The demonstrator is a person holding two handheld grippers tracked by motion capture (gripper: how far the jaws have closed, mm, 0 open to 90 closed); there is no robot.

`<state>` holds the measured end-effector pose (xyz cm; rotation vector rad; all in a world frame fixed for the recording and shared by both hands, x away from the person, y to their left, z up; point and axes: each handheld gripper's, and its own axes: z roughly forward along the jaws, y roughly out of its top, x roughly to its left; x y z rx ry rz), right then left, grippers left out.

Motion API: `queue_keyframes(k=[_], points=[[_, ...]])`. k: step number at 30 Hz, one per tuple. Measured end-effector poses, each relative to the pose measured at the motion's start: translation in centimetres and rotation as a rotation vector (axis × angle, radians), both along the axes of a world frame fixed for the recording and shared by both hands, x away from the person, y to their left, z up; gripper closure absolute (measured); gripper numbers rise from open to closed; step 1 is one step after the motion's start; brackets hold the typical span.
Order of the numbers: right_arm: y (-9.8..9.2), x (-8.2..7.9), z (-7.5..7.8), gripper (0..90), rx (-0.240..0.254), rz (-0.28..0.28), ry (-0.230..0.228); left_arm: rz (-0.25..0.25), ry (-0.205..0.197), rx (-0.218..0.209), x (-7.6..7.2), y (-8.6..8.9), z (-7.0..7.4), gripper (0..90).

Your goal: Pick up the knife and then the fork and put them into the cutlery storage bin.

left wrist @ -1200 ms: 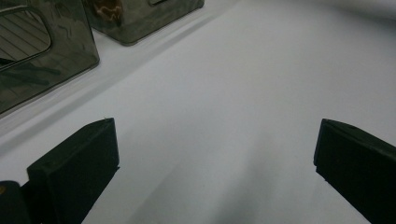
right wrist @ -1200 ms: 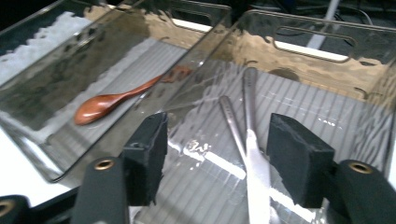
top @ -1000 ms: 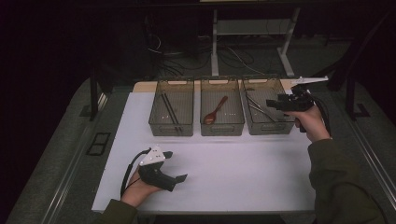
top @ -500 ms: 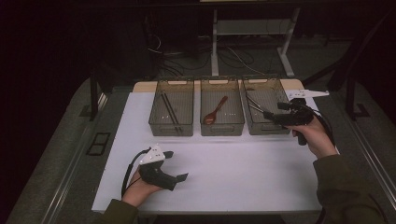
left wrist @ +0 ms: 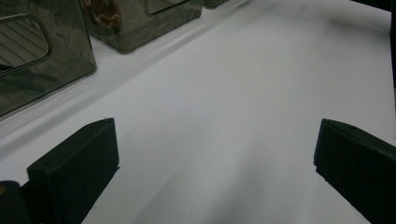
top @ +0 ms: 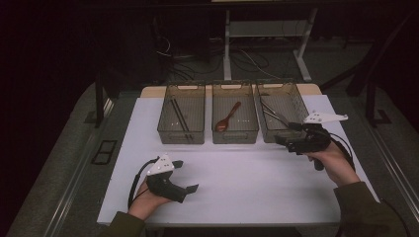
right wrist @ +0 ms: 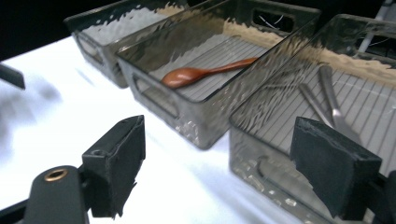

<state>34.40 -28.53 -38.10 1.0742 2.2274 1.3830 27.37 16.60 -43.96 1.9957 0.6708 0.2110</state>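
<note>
Three smoky clear bins stand in a row at the back of the white table (top: 247, 182). The left bin (top: 181, 119) holds black chopsticks (top: 179, 116). A wooden spoon (top: 228, 117) (right wrist: 205, 72) lies in the middle bin (top: 234, 118). Metal cutlery (top: 275, 114) (right wrist: 327, 93) lies in the right bin (top: 282, 116). My right gripper (top: 285, 134) (right wrist: 219, 163) hovers open just in front of the right bin's near wall, nothing between its jaws. My left gripper (top: 186, 175) (left wrist: 215, 154) rests open near the front left of the table, jaws wide apart over bare white surface.
The bins' near walls (left wrist: 42, 60) rise ahead of the left gripper. The table's front edge (top: 222, 223) runs just behind both hands. A dark floor with cables and a desk frame (top: 227, 44) lies beyond the table.
My right gripper has drawn back from above the right bin toward the person and lower, ending in front of that bin. The left gripper has barely moved.
</note>
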Motion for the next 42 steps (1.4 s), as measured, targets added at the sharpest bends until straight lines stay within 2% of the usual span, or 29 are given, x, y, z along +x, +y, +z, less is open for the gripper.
queue_keyframes(k=[5, 9, 17, 21, 32, 35, 42], points=[[0.3, -1.3, -0.8, 17.7, -0.008, 0.022, -0.015, -0.002, 0.000, 0.001, 0.0, 0.0, 0.0, 0.0], [0.3, -2.2, -1.4, 17.7, 0.022, 0.025, -0.016, -0.004, -0.002, 0.004, -0.1, -0.1, -0.1, 0.0], [0.0, -4.0, -2.5, 16.3, 0.028, 0.041, -0.016, -0.005, -0.002, 0.005, -0.1, -0.1, 0.0, 0.0], [-0.1, -4.6, -3.3, 16.3, 0.016, 0.053, -0.010, -0.005, -0.003, 0.004, -0.1, -0.1, 0.0, 0.0], [-0.7, -6.4, -5.0, 16.3, 0.000, 0.030, 0.008, -0.008, -0.003, 0.006, -0.1, 0.0, 0.0, 0.0], [-0.9, -6.9, -5.2, 16.3, -0.022, 0.042, 0.005, -0.009, -0.002, 0.007, -0.1, -0.1, 0.0, 0.0], [-1.4, -8.0, -5.6, 16.3, -0.030, 0.038, 0.010, -0.007, -0.002, 0.006, -0.1, -0.1, 0.0, 0.0]])
